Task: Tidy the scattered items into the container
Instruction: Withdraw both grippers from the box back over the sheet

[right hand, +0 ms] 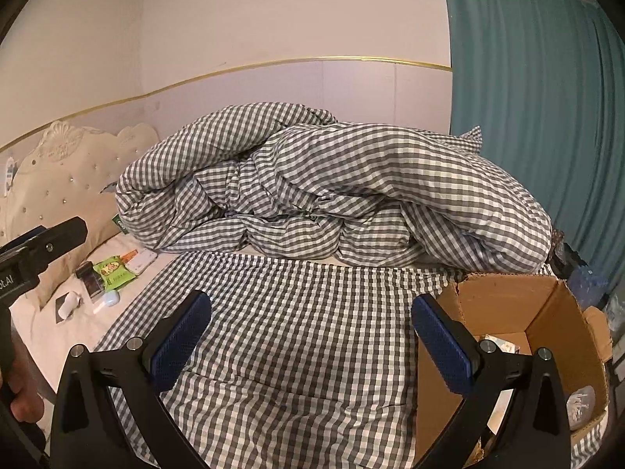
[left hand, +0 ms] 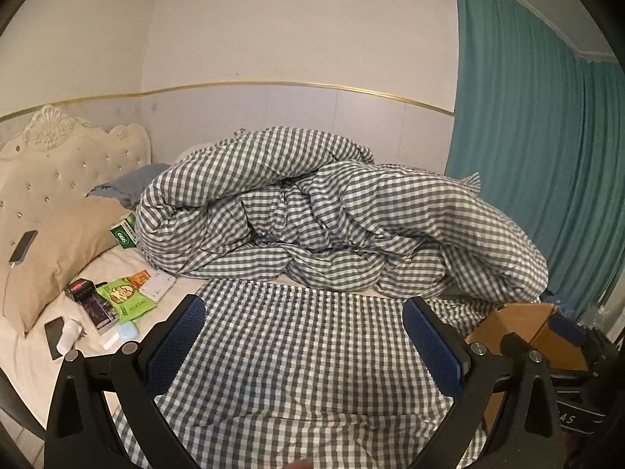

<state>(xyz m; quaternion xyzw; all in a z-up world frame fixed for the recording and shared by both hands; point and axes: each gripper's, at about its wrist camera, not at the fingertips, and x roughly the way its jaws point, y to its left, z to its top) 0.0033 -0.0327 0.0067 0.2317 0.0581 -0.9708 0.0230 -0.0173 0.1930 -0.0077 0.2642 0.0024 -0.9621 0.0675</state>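
Scattered items lie on the white sheet at the left: a green snack bag (left hand: 125, 298) (right hand: 113, 271), a dark box (left hand: 80, 288), a white flat device (left hand: 158, 286) (right hand: 141, 261), a pale blue earbud case (left hand: 128, 330) (right hand: 111, 298), a white charger (left hand: 67, 337) (right hand: 68, 304) and a black phone (left hand: 54, 337). An open cardboard box (right hand: 508, 305) (left hand: 523, 326) stands at the right with a few things inside. My left gripper (left hand: 302, 322) is open and empty over the checked sheet. My right gripper (right hand: 310, 318) is open and empty, left of the box.
A bunched checked duvet (left hand: 332, 215) fills the far side of the bed. A beige pillow (left hand: 58, 258) with a phone (left hand: 24, 246) on it leans on the tufted headboard (left hand: 58, 156). A green carton (left hand: 125, 231) lies by the duvet. Teal curtains (left hand: 547, 136) hang at the right.
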